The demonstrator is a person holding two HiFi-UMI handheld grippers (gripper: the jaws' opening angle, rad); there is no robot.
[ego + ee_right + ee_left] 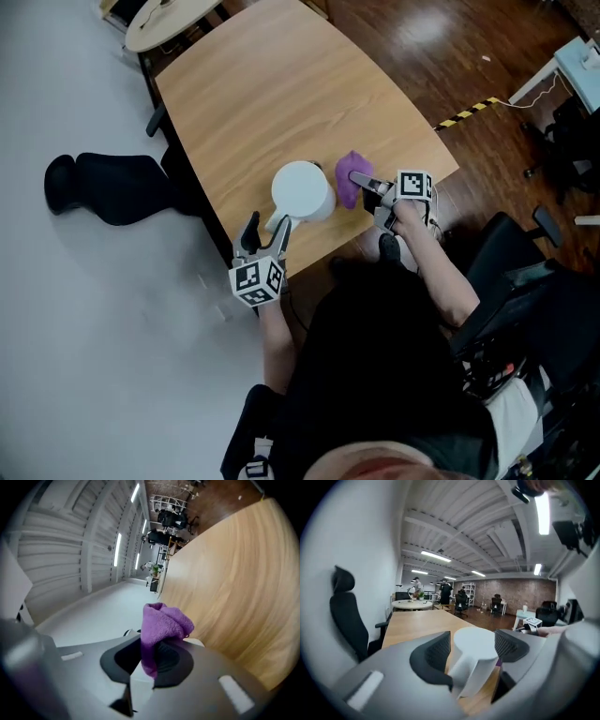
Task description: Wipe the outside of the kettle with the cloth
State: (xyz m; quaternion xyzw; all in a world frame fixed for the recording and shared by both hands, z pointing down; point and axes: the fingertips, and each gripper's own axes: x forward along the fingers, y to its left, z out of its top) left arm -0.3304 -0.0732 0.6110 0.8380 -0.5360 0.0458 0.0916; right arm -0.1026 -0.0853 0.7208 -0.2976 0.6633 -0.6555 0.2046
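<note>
1. Purple terry cloth (165, 620): soft, limp and light. My right hand-held gripper (151, 660) is clenched on one fold, and the loose bunch stands out past the jaws. I judge that the bunch will mould to a curved wall and stay put in the pads.
2. Cloth position: just beside the kettle (302, 190), on its right in the head view. I cannot tell whether it touches the wall.
3. Kettle position: upright on the bench (272, 84), near the edge closest to me.
4. Kettle handling: white, smooth, rigid shell. I judge it slippery under the pads, and light if empty. Its contents are not visible.
5. My left hand-held gripper (473, 648) is released. Its jaws stand wide apart with the handle (474, 679) between them, and neither pad presses on it.
6. Grasp point: the handle. It looks like the only part narrow enough for the jaws, since the body is too wide.
7. Caution: an unclamped kettle may slide or turn under wiping pressure and go off the near edge. I would keep the strokes light.
</note>
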